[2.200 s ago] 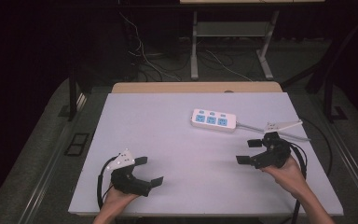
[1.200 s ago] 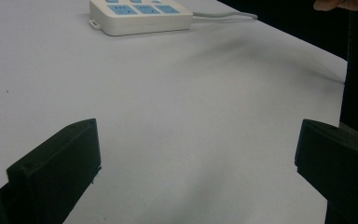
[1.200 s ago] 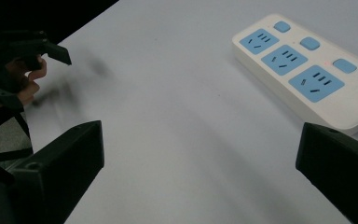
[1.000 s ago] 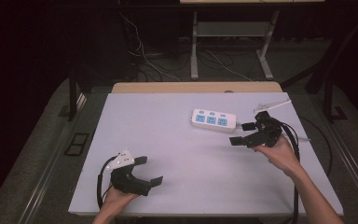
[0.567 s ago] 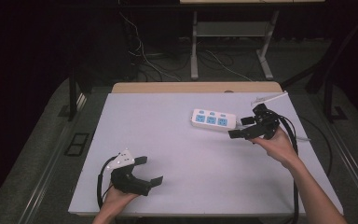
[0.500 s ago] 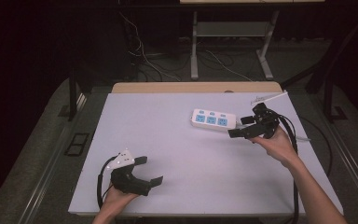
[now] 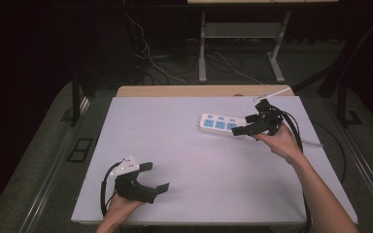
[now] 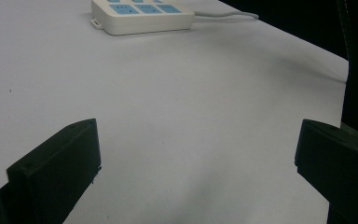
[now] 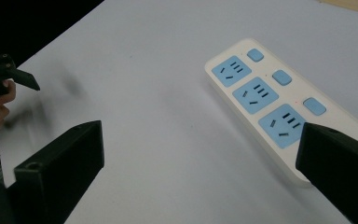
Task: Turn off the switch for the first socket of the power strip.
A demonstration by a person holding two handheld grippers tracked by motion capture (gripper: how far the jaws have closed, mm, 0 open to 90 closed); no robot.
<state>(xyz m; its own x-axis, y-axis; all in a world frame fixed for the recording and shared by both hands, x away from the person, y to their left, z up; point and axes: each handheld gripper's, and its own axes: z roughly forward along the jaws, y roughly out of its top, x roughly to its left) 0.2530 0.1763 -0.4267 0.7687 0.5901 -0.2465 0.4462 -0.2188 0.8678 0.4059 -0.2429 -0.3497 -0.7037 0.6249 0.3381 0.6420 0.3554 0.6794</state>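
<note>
A: What lies on the tabletop [image 7: 184, 145]?

B: A white power strip [image 7: 219, 124] with three blue sockets and three blue buttons along one edge. It lies flat, right at the tips of the right hand-held gripper [image 7: 249, 124].

A: Touching it?

B: I cannot tell. In the right gripper view the power strip [image 9: 284, 100] runs from ahead of the jaws to under the right-hand jaw, which covers its near end. Whether that jaw rests on it is unclear.

A: How is that right hand-held gripper standing?

B: Jaws spread wide, nothing between them but bare tabletop and the strip's near corner. The person's right hand [image 7: 279, 141] holds it from behind, cable looping off past the wrist.

A: Does the strip have a cord?

B: Yes, a pale cord [image 8: 228, 15] leaves its far end, seen from the left gripper view, where the power strip [image 8: 140, 16] sits well ahead of the jaws.

A: And the left hand-held gripper [image 7: 154, 177]?

B: It is well apart from the strip, near the tabletop's front edge, held by the left hand [image 7: 121, 206]. Its jaws are wide apart too, gripping nothing; plain white surface shows between them. A grey three-cornered plate [image 7: 127, 163] sits on top.

A: Beyond the tabletop?

B: Dark floor, tangled cables [image 7: 150, 58] and a metal stand's legs [image 7: 238, 48] past the far edge.
</note>
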